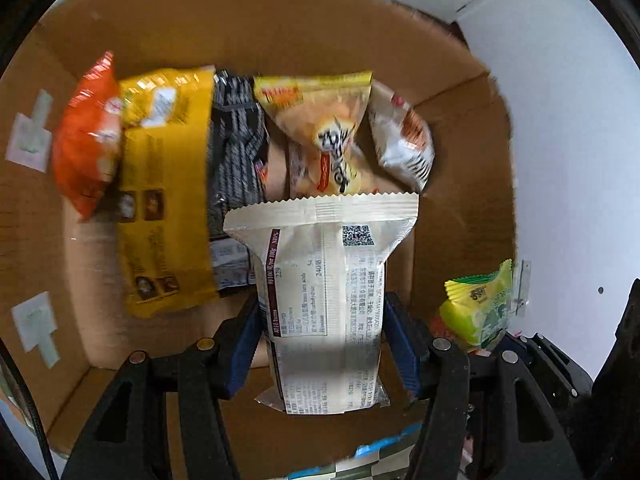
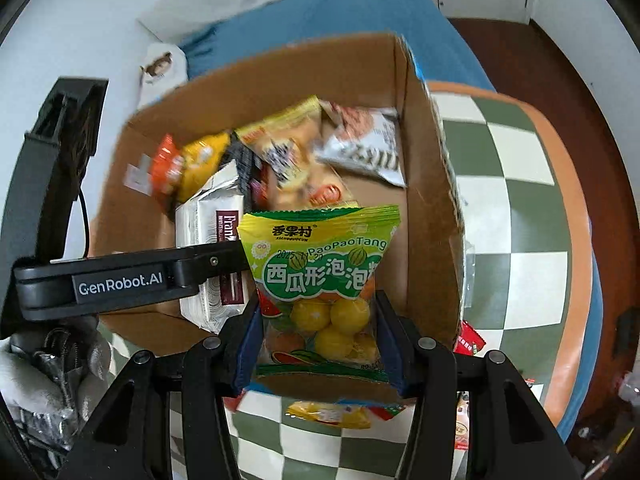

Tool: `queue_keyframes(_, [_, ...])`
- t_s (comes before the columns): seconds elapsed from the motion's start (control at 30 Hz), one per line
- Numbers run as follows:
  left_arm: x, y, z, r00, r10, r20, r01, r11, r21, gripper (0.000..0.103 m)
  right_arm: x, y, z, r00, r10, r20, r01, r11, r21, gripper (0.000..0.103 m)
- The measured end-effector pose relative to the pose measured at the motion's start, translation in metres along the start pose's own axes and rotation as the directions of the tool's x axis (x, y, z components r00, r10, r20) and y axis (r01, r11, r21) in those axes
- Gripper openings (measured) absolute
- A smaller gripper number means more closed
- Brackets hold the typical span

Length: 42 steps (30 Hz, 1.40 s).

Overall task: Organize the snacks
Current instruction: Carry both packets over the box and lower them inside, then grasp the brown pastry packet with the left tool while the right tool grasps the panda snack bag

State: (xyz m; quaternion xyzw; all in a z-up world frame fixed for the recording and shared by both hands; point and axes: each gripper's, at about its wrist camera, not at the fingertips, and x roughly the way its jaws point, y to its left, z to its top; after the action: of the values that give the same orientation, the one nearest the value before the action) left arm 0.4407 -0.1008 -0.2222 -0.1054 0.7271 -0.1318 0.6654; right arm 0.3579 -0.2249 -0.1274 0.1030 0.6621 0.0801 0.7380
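Note:
My left gripper (image 1: 320, 336) is shut on a white snack packet (image 1: 324, 292) and holds it over the open cardboard box (image 1: 256, 24); the packet also shows in the right wrist view (image 2: 212, 216). My right gripper (image 2: 318, 340) is shut on a green and yellow bubble-gum bag (image 2: 320, 280) above the box's near wall (image 2: 432, 208); that bag also shows in the left wrist view (image 1: 478, 308). Inside the box lie an orange packet (image 1: 86, 136), a yellow packet (image 1: 164, 184), a black packet (image 1: 236, 144), a tan packet (image 1: 324, 132) and a white packet (image 1: 404, 140).
The box stands on a green and white checkered mat (image 2: 508, 208) with an orange border. Loose snack packets (image 2: 332, 414) lie on the mat by the box's near side. A blue cloth (image 2: 360, 8) lies behind the box. The left gripper's body (image 2: 120, 280) reaches over the box's left side.

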Motion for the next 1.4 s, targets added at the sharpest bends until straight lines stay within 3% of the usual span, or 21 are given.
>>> queue_keyframes(0.2, [0.024,0.002,0.0,0.998,0.004,-0.06,-0.006,1.0,-0.027,0.058,0.024,-0.007,0.004,0.997,-0.034,-0.065,0.035,0.999,0.005,0.055])
queue_keyframes(0.23, [0.026,0.005,-0.001,0.998,0.01,-0.064,-0.013,0.999,-0.045,0.059,0.027,-0.008,0.005,0.996,-0.04,-0.083,0.041,0.999,0.014,0.06])
queue_keyframes(0.27, [0.031,0.007,-0.002,0.998,0.018,-0.064,-0.021,0.999,-0.045,0.061,0.029,-0.008,0.006,0.995,-0.042,-0.093,0.044,0.999,0.014,0.075])
queue_keyframes(0.33, [0.033,0.007,-0.005,0.997,0.045,-0.056,-0.046,0.999,-0.022,0.086,0.03,-0.006,0.008,0.995,-0.046,-0.09,0.046,0.999,0.001,0.096])
queue_keyframes(0.6, [0.004,0.005,-0.024,0.994,0.101,0.04,-0.101,0.995,0.02,0.089,0.025,-0.005,0.008,0.995,-0.066,-0.081,0.066,0.998,-0.01,0.097])
queue_keyframes(0.87, [-0.041,0.019,-0.053,0.971,0.17,0.17,-0.173,0.985,0.003,0.089,0.004,-0.009,0.006,0.995,-0.103,-0.012,0.103,0.995,0.013,0.097])
queue_keyframes(1.07, [-0.081,0.026,-0.076,0.932,0.202,0.303,-0.206,0.978,-0.017,0.089,-0.021,-0.007,-0.008,0.991,-0.118,0.068,0.118,0.993,0.0,0.097])
queue_keyframes(1.23, [-0.103,0.022,-0.11,0.865,0.255,0.433,-0.277,0.961,-0.013,0.089,-0.042,0.001,-0.027,0.984,-0.114,0.139,0.115,0.993,-0.005,0.097])
queue_keyframes(1.4, [-0.117,0.017,-0.136,0.82,0.266,0.506,-0.297,0.955,-0.021,0.089,-0.065,0.014,-0.048,0.971,-0.107,0.212,0.116,0.993,-0.028,0.097])
